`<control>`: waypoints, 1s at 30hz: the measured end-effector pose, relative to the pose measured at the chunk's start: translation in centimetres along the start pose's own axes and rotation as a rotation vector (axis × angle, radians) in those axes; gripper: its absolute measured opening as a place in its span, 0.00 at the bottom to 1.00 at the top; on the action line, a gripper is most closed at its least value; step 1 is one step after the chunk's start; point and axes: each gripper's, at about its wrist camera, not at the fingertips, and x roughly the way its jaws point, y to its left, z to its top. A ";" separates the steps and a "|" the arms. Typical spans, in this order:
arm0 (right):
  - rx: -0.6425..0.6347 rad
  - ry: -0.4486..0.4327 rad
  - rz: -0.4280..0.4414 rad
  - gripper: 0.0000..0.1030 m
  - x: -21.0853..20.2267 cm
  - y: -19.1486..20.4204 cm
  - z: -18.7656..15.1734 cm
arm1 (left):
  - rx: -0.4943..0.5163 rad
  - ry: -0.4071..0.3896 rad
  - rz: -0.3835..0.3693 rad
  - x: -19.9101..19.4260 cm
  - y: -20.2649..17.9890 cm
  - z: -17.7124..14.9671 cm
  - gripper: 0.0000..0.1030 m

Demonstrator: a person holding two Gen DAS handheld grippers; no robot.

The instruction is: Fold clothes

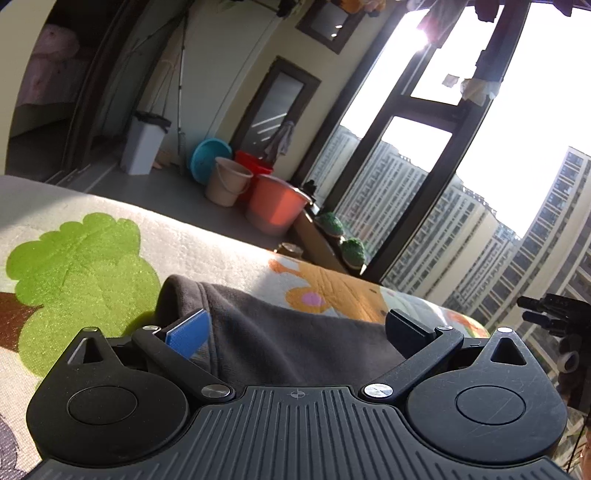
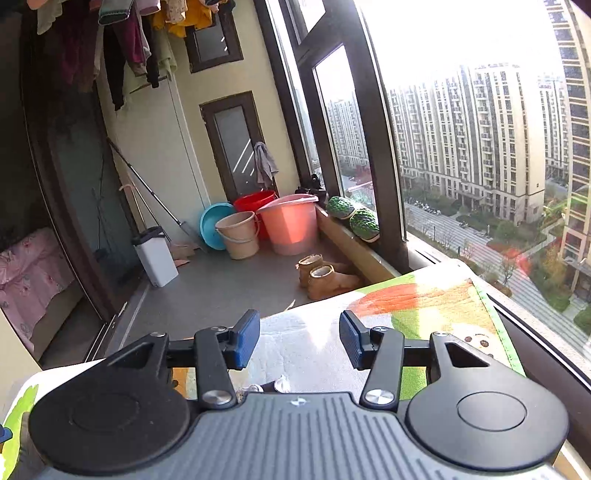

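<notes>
A dark grey garment (image 1: 280, 332) lies on a table covered by a cartoon-print cloth (image 1: 74, 266). My left gripper (image 1: 295, 328) is open wide, low over the garment, its fingers on either side of a rumpled part; nothing is held. My right gripper (image 2: 299, 339) is open and empty above the same printed cloth (image 2: 436, 306) near the table's far corner; the garment does not show in the right wrist view. The right gripper's black body (image 1: 554, 314) shows at the right edge of the left wrist view.
Beyond the table's far edge is a balcony floor with several buckets (image 2: 291, 225), a white bin (image 2: 155, 254), boots (image 2: 321, 277) and a mop. Tall windows (image 2: 461, 147) run along the right. Laundry hangs overhead (image 2: 129, 33).
</notes>
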 end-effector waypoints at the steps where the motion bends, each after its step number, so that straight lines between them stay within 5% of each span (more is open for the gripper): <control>1: 0.017 0.039 0.017 0.47 0.6 -0.6 -0.7 | -0.011 0.001 0.011 -0.1 0.4 0.2 1.00; 9: -0.024 0.177 0.046 0.61 1.9 -1.4 -4.9 | -0.092 0.059 0.107 0.0 1.9 0.4 1.00; 13: -0.066 0.186 0.027 0.68 -0.8 -1.8 -7.5 | 0.002 0.089 0.128 -1.5 0.6 -0.9 1.00; 20: -0.024 0.292 0.123 0.68 -5.9 -2.6 -12.5 | -0.052 0.111 0.152 -4.1 -0.1 -3.1 1.00; 24: -0.110 0.301 0.161 0.23 -6.8 -0.8 -14.1 | -0.025 0.108 0.189 -3.8 -0.9 -4.3 1.00; 30: -0.192 0.180 0.150 0.13 -5.7 1.5 -11.3 | -0.023 0.089 0.236 -4.2 -0.7 -4.5 1.00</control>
